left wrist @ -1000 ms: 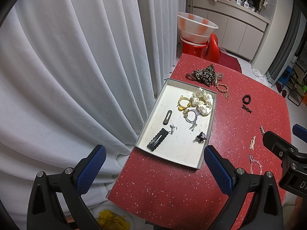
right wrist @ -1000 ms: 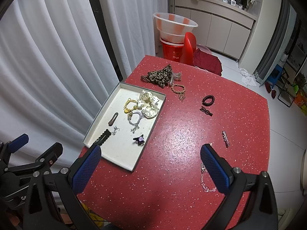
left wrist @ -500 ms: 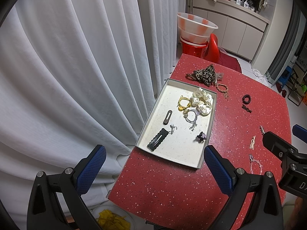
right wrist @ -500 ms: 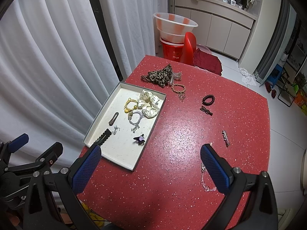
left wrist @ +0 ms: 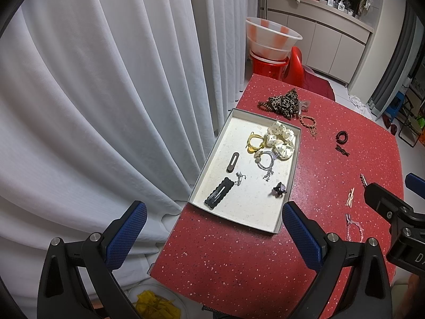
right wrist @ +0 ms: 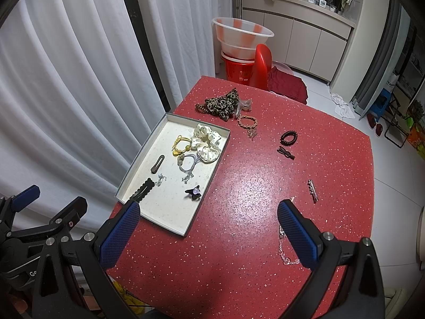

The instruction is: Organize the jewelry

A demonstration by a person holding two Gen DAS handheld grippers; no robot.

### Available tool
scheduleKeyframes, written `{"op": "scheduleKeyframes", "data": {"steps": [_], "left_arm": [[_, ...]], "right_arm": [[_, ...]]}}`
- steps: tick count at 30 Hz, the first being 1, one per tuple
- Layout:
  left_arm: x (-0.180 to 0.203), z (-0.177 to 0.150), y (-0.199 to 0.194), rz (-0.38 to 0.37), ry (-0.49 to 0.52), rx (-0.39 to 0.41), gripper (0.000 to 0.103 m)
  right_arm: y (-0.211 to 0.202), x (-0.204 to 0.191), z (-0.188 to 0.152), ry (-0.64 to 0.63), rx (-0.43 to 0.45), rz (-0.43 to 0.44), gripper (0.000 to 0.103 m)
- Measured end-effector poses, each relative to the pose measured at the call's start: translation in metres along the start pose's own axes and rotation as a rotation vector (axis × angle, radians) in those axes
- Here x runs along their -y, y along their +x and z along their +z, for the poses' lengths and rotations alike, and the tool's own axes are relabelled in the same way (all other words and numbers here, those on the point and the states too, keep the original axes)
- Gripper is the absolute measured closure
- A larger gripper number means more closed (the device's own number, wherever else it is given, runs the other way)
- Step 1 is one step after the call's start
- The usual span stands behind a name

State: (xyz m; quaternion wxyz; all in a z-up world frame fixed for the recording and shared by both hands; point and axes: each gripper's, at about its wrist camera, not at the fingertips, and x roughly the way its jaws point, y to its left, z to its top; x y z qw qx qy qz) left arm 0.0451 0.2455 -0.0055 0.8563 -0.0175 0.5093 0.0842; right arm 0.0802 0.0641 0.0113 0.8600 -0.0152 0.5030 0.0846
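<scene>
Jewelry tray (right wrist: 120,186) on red table (right wrist: 252,186), both grippers (left wrist: 212,228) (right wrist: 208,226) spread wide, empty

tray (right wrist: 127,175) on table (right wrist: 252,194) left, bracelet (right wrist: 285,252) right

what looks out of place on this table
Several pieces lie loose on the red table outside the tray: the leopard scrunchie, braided bracelet, black coil tie and silver chain bracelet. Nothing looks damaged.
</scene>
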Motion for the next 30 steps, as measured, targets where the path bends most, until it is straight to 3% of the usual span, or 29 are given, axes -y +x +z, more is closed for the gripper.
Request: {"op": "scheduleKeyframes", "data": {"steps": [30], "left_arm": [[-0.0005, 0.0003, 0.0041, 0.003, 0.014, -0.002, 0.001]], "right_arm": [[0.0064, -0.0001, -0.0035, -0.001, -0.012, 0.01, 0.0]]}}
